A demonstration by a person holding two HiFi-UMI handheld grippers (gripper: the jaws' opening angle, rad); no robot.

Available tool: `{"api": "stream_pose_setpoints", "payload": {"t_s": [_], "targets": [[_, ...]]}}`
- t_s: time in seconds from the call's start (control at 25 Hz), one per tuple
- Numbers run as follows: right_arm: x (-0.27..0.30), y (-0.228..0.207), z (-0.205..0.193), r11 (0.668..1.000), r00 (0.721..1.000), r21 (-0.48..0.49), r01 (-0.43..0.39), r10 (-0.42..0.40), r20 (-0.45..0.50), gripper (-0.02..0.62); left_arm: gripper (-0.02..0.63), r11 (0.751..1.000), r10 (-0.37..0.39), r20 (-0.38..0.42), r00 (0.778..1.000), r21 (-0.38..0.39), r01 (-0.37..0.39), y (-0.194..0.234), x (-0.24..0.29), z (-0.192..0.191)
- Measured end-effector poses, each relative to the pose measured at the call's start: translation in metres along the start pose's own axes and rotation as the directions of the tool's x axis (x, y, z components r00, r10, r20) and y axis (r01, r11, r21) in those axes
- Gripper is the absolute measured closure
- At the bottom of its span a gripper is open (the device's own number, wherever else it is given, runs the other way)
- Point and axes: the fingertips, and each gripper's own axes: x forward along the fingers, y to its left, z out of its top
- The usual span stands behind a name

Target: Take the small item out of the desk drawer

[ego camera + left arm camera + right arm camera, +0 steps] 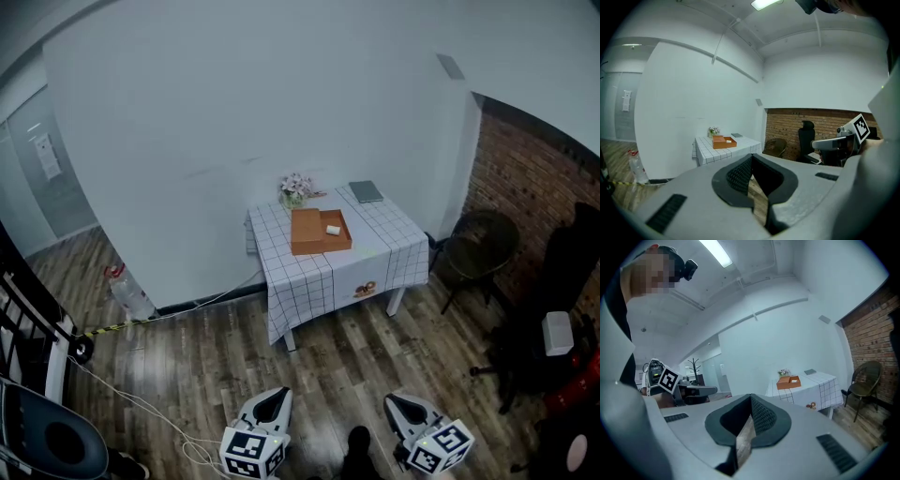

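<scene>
Orange drawer (307,234) on checked table (319,281), white item (333,230) inside

The drawer (307,232) is a shallow orange-brown box that lies flat near the middle of the worktop (380,251), a little toward the worktop's back edge. Its left part is covered by a flat panel of the same colour and its right part is an open tray. The small item (333,230) is a pale, whitish block lying on the floor of that open tray, though it shows too small to tell its exact shape.
</scene>
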Motion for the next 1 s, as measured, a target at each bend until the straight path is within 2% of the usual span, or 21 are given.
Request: {"api": "stream_pose_setpoints", "payload": {"t_s": [0.2,0.36,0.6,0.8,1.0], "targets": [[0.049,-0.055,0.023,0.999,0.999,0.013,-0.033,0.033,0.003,0.592,0.596,0.999,0.034,-0.03,0.999,-0.022,-0.035,0.021,0.063,0.016],[0.084,-0.098,0.042,0.996,0.996,0.009,-0.086,0.086,-0.006,0.592,0.597,0.999,0.045,-0.015,0.999,-0.008,-0.045,0.025,0.12,0.046],[0.116,-0.161,0.072,0.991,0.991,0.015,-0.135,0.135,-0.008,0.592,0.596,0.998,0.059,-0.035,0.998,0.009,-0.059,0.026,0.197,0.074],[0.12,-0.215,0.08,0.994,0.995,0.034,-0.099,0.1,-0.014,0.592,0.597,0.998,0.057,-0.035,0.998,0.021,-0.056,0.019,0.239,0.087],[0.134,-0.238,0.089,0.996,0.996,0.033,-0.085,0.085,-0.026,0.591,0.597,0.999,0.047,-0.031,0.998,0.012,-0.047,0.024,0.266,0.094]]}}
